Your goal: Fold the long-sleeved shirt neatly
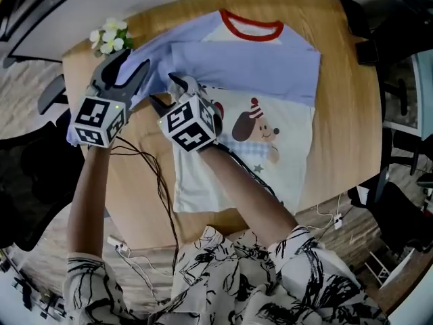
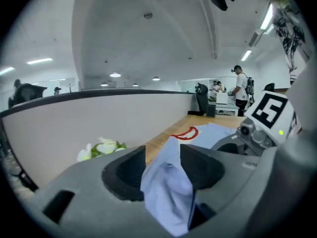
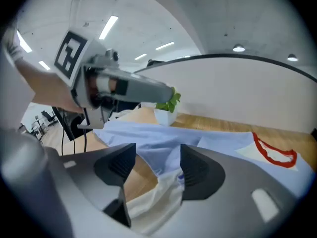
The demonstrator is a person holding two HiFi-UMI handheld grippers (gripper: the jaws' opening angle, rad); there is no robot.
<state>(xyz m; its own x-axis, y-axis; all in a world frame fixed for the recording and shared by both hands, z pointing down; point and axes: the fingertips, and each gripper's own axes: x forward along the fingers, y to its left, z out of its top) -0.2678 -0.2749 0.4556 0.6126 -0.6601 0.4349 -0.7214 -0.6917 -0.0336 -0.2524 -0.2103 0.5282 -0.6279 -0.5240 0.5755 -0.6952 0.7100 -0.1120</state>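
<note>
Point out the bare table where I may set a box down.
Bare: the wood right of the shirt, up to the table edge, and the strip between flowers and collar. Lower left of the shirt, cables cross the wood. Crowded: the sleeve, where left tongs and right tongs sit.

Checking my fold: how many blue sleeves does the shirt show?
2. One sleeve lies folded across the shirt; the other sleeve runs out to the left, its end between the fingers of the left gripper.

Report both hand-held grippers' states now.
Left hand-held gripper: open, blue sleeve loose between its jaws.
Right hand-held gripper: open, shirt fabric between its jaws, not pinched.
</note>
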